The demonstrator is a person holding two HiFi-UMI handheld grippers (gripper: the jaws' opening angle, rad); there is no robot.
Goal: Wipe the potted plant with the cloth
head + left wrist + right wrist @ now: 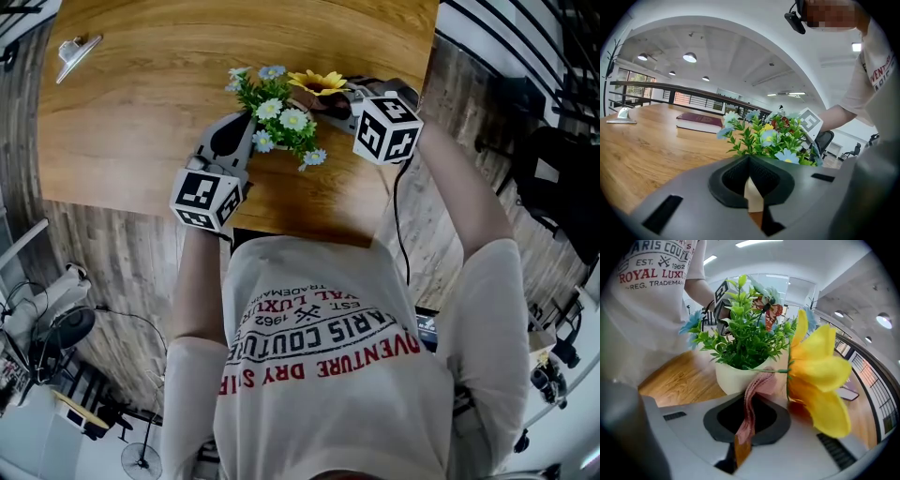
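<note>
The potted plant point(281, 117) is sitting near the front edge of the wooden table point(141, 112), right in front of the person, and both tools are closing it in from either side. The left gripper point(751, 187) is clamped tight on a thin cream sliver, which looks like the rim of the pot, so that hand is doing the steadying. Across the foliage, the right gripper point(743, 427) is pinching the pink cloth point(749, 413) between closed jaws, and the loose end is trailing straight ahead and reaching the cream wall of the pot point(733, 378). It looks to be touching there, though I cannot be sure. That is the relation everything is turning on: the pot is lying dead ahead of the right gripper, just beyond its tips, with the cloth running lengthwise along the jaw line toward it. The right hand is the wiping hand and the nearer one to any bare pot surface. The big yellow flower point(820, 376) is drooping just to the right of that line, close over the gripper's body, so a sideways sweep that way is likely running into petals, and leftward round the wall is looking clearer. Off in the background, a dark red book point(699, 121) and a metal clip point(75, 52) are lying well apart from the action.
</note>
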